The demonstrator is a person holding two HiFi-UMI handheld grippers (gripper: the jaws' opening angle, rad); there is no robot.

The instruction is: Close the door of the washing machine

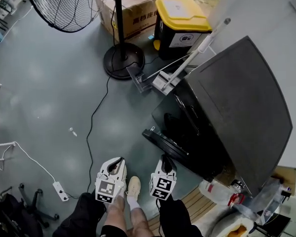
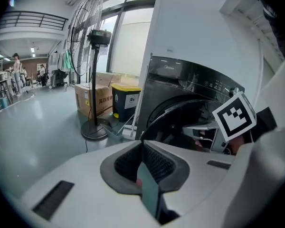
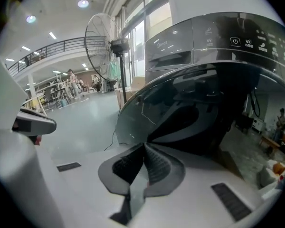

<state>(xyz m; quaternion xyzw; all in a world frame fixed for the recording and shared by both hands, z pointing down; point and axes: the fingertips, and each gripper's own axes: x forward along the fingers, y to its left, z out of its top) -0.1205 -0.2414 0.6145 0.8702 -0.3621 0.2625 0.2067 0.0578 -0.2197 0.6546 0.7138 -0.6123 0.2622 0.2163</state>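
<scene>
Jaws pressed together on both left gripper (image 1: 119,160) and right gripper (image 1: 166,158), beside one washing machine (image 1: 237,112), door (image 1: 164,143) apparently open

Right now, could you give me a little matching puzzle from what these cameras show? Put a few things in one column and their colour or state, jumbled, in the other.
Things:
1. washer door
2. bin lid
3. box
4. left hand-held gripper

Colour or state:
A. yellow
B. shut, with nothing in it
C. swung open
D. brown

Pairs: 1-C, 2-A, 3-D, 4-B
</scene>
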